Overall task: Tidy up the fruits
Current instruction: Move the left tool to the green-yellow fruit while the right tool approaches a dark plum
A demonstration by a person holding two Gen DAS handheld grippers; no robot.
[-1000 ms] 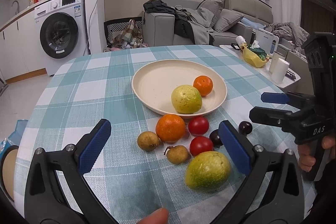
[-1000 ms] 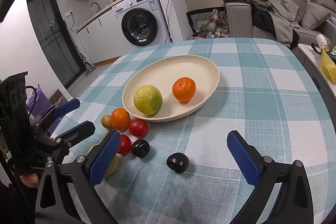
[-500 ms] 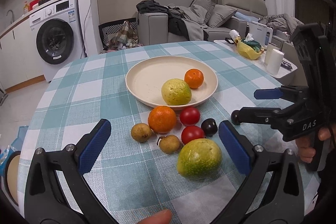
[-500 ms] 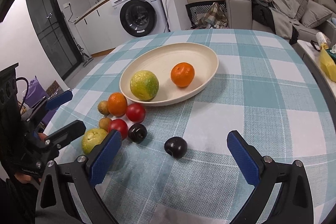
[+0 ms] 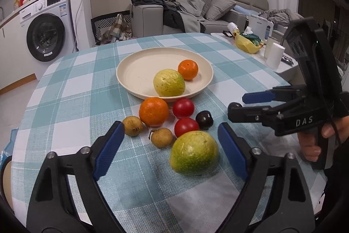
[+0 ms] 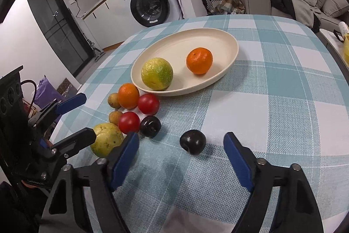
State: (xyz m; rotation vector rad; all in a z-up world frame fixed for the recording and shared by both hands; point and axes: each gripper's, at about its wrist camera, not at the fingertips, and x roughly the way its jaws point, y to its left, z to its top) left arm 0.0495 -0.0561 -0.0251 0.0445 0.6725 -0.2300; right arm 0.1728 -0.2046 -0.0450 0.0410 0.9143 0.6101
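A cream plate (image 5: 135, 71) (image 6: 218, 40) holds a yellow-green fruit (image 5: 169, 82) (image 6: 157, 74) and a small orange (image 5: 188, 69) (image 6: 199, 60). In front of it on the checked cloth lie an orange (image 5: 154, 111), two red tomatoes (image 5: 183, 107) (image 5: 186, 126), two small brown fruits (image 5: 132, 126) (image 5: 161, 137), a dark plum (image 5: 204, 119) and a big green fruit (image 5: 194, 152) (image 6: 106, 139). A second dark plum (image 6: 193, 141) lies apart. My left gripper (image 5: 171, 153) is open, with the big green fruit between its fingers. My right gripper (image 6: 181, 156) is open just behind the lone plum.
The round table (image 5: 65, 84) drops off close on all sides. A side table with a yellow bag (image 5: 247, 43) and white cups (image 5: 275, 56) stands at the right. A washing machine (image 5: 47, 30) and a sofa (image 5: 196, 12) are beyond.
Both grippers have moved forward toward the fruits. The big green fruit now sits between my left fingers, and the lone plum is nearer my right fingers. Both stay open.
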